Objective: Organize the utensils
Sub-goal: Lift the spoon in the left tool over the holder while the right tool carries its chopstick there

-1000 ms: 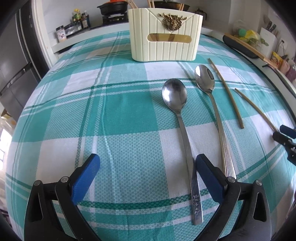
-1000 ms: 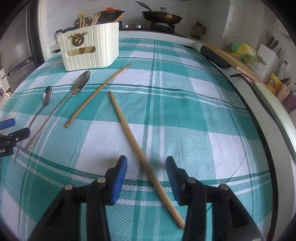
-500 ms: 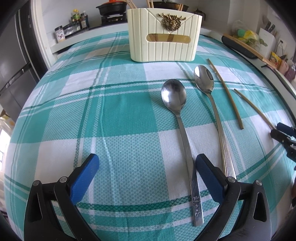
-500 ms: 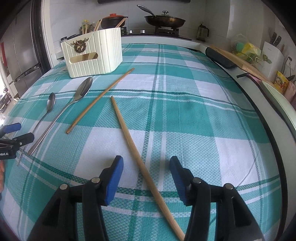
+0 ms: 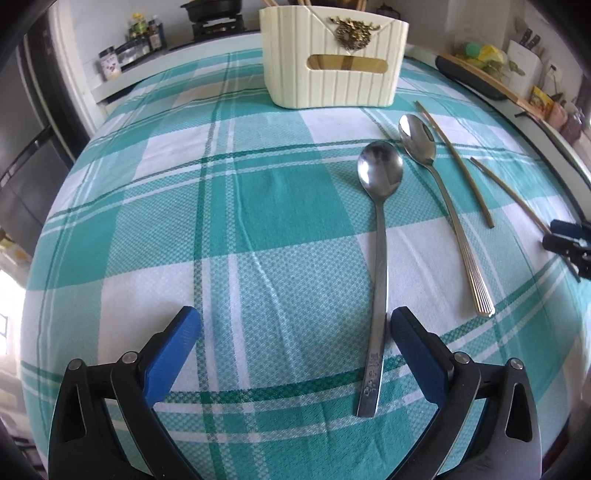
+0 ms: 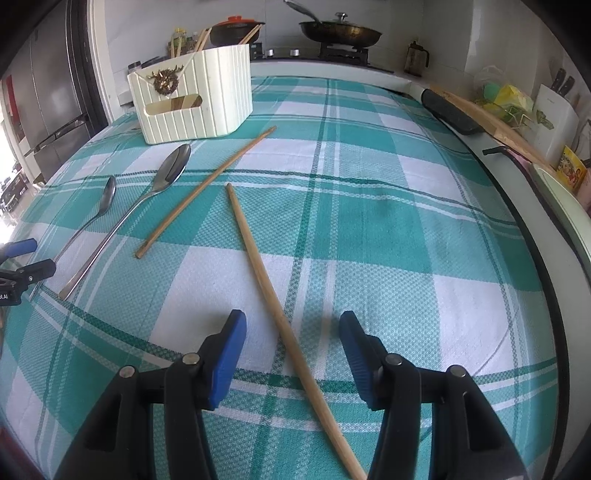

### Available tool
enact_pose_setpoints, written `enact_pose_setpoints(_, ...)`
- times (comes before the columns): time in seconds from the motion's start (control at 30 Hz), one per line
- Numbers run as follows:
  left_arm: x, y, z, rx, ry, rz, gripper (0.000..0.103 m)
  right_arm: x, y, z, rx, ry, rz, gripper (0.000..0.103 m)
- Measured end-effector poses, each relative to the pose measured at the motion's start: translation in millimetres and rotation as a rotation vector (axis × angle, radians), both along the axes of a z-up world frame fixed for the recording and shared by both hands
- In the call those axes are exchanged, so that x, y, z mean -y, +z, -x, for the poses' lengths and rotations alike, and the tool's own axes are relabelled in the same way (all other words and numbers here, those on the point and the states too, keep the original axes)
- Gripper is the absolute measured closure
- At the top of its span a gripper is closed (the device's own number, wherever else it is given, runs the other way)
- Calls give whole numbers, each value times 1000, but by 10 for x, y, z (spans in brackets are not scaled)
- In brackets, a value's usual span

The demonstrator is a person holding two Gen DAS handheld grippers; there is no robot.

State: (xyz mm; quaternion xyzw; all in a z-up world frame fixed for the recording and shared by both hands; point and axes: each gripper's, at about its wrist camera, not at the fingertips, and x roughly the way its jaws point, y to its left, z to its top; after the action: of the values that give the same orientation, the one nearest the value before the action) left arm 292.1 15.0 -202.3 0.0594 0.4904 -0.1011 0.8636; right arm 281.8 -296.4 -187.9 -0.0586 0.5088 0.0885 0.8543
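A cream utensil holder stands at the far end of the checked cloth; it also shows in the right wrist view. Two steel spoons lie flat: a short one and a longer ribbed one. My left gripper is open, low over the cloth, with the short spoon's handle just inside its right finger. Two wooden chopsticks lie to the right, one thin and one thick. My right gripper is open and straddles the thick chopstick.
The table carries a teal and white checked cloth. A stove with a pan and a pot sits behind the holder. A cutting board, a knife block and packets line the right counter. A fridge stands at the left.
My left gripper has shifted left and forward, so the short spoon's handle now lies beside its right finger. My right gripper has opened wider around the thick chopstick.
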Motion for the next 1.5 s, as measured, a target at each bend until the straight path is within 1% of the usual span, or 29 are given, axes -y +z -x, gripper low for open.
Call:
enact_pose_setpoints(0.1,115,7,-126,-32,-99,-15,0,-37,13,-167,-120,104,31,48)
enact_pose_setpoints(0.17,214,3,-251,-39,-140,-14,0,-104,1,-297,-168,168,59,48)
enact_pose_setpoints(0.2,272,2,-324,-40,-156,-11,0,-144,-4,-379,-187,191,66,50)
enact_pose_setpoints(0.27,387,1,-469,-31,-181,-11,0,-247,-10,-555,-205,233,83,50)
enact_pose_setpoints(0.33,467,-2,-633,-33,-180,-4,1,-362,-16,-736,-205,260,91,50)
enact_pose_setpoints(0.37,504,-1,-711,-33,-176,0,2,-422,-19,-830,-205,270,90,53)
enact_pose_setpoints(0.4,536,3,-777,-32,-174,1,4,-475,-15,-918,-205,275,80,56)
enact_pose_setpoints(0.43,566,12,-828,-27,-171,3,7,-525,-10,-994,-199,278,85,63)
enact_pose_setpoints(0.47,590,30,-867,-20,-171,9,15,-573,-4,-1058,-200,286,77,75)
enact_pose_setpoints(0.5,612,50,-889,-8,-174,12,29,-611,-1,-1112,-203,286,67,92)
enact_pose_setpoints(0.53,637,70,-904,1,-182,13,37,-636,-5,-1157,-201,279,70,96)
enact_pose_setpoints(0.57,654,88,-920,4,-193,24,55,-657,0,-1179,-190,274,72,96)
enact_pose_setpoints(0.6,664,104,-937,8,-197,29,67,-662,9,-1186,-177,267,65,96)
enact_pose_setpoints(0.7,618,135,-928,12,-175,42,67,-585,109,-1145,-130,217,-4,96)
enact_pose_setpoints(0.8,471,267,-813,46,-141,88,67,-461,426,-950,-38,187,-106,96)
enact_pose_setpoints(0.9,297,532,-601,105,-131,148,67,-372,846,-677,74,180,-189,96)
enact_pose_setpoints(1.0,127,843,-364,174,-123,203,67,-305,1209,-421,170,180,-231,96)
enact_pose_setpoints(1.07,34,1031,-226,220,-123,233,67,-274,1387,-331,223,178,-252,96)
enact_pose_setpoints(1.2,-72,1298,-100,284,-118,278,67,-291,1663,-224,322,171,-270,96)
enact_pose_setpoints(1.3,-114,1484,-110,312,-124,315,67,-344,1836,-282,387,174,-273,96)
enact_pose_setpoints(1.4,-149,1668,-209,336,-130,339,67,-438,2025,-407,436,178,-260,96)
enact_pose_setpoints(1.5,-190,1895,-354,358,-133,350,67,-527,2229,-632,468,183,-259,96)
